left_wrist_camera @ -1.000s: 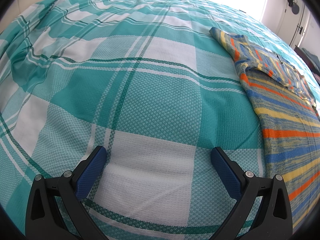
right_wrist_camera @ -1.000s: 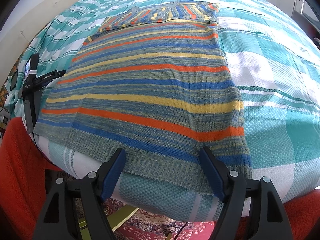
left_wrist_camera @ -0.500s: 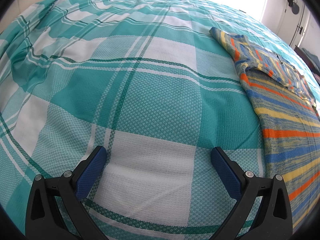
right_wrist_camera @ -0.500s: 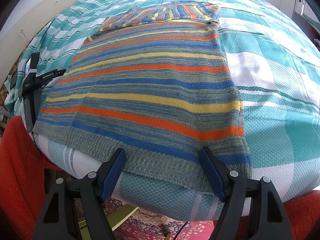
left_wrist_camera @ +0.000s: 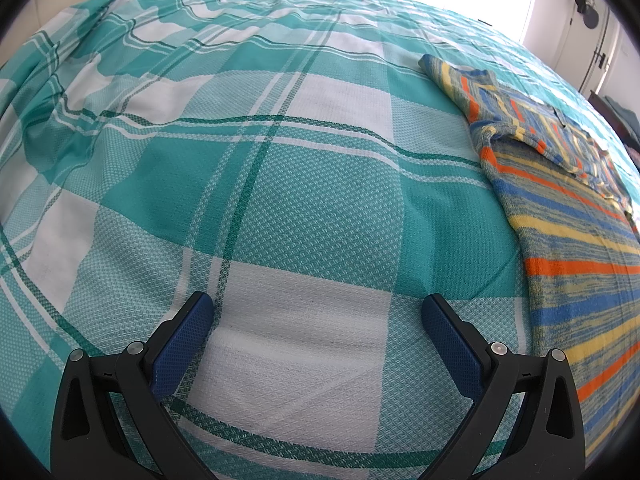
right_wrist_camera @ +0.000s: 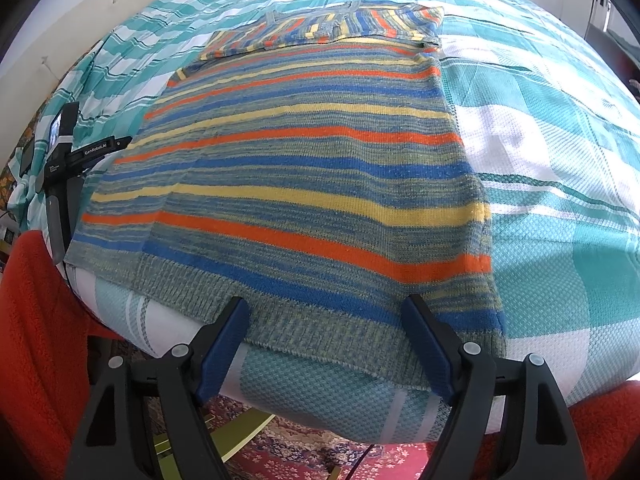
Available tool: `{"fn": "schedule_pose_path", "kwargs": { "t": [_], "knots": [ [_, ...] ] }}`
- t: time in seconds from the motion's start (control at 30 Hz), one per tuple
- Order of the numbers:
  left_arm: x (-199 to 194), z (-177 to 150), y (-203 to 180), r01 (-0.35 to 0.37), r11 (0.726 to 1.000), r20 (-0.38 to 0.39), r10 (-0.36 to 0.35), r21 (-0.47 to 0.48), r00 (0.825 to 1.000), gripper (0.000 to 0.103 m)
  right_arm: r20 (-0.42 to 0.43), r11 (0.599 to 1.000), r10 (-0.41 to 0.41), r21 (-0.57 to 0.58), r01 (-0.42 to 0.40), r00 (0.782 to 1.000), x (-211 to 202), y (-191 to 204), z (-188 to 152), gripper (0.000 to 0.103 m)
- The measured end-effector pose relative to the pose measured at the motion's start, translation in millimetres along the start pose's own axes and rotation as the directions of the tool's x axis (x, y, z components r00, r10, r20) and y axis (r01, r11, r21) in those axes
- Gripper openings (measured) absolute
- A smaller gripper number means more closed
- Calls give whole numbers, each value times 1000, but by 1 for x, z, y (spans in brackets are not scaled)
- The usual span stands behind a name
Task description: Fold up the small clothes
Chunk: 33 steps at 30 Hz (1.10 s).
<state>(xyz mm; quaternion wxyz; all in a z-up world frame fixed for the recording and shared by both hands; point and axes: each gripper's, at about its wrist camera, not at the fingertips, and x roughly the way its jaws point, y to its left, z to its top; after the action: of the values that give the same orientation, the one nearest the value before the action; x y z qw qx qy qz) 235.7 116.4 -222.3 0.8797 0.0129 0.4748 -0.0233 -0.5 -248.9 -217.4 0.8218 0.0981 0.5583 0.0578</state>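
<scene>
Currently the striped sweater (right_wrist_camera: 312, 168) lies flat on the bed (right_wrist_camera: 560, 208), spread over the teal-and-white checked bedspread (left_wrist_camera: 280, 184), its ribbed hem at the near edge of the mattress and its collar end far. Sleeves appear folded in across the far part, forming a band of crosswise stripes there; a lengthwise fold line shows along the left side of the body. Judgement: side folds look done, so the remaining step is probably bringing hem toward collar.

Right tongs (right_wrist_camera: 326, 346): released, jaws wide apart, holding nothing. They sit just off the near edge, straddling the middle-right stretch of the hem. Whether the tips touch the knit I cannot tell. Placement makes sense as a staging pose for pinching the hem, since the hem overhangs the mattress edge slightly and gives a free lip to get under.

Left tongs (left_wrist_camera: 316, 328): also released and empty, low over bare bedspread, with the sweater well off to their right. Probably parked out of the way, or waiting to take the left hem corner.

In the right wrist view, the other tool's body (right_wrist_camera: 68, 160) shows at the left bed edge, beside the sweater's left side.

Risk, as judgement: knit is soft and layered; a one-point pinch may lift only the top layer and skew the fold.
</scene>
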Motion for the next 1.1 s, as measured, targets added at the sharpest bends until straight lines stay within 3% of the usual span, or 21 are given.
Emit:
{"fn": "schedule_pose_path", "kwargs": {
  "t": [1.1],
  "knots": [
    [0,-1,2,0,1000,1,0,1,1000,103,4,1000,21,0,-21,1000,1,-2,1,81]
  ]
}}
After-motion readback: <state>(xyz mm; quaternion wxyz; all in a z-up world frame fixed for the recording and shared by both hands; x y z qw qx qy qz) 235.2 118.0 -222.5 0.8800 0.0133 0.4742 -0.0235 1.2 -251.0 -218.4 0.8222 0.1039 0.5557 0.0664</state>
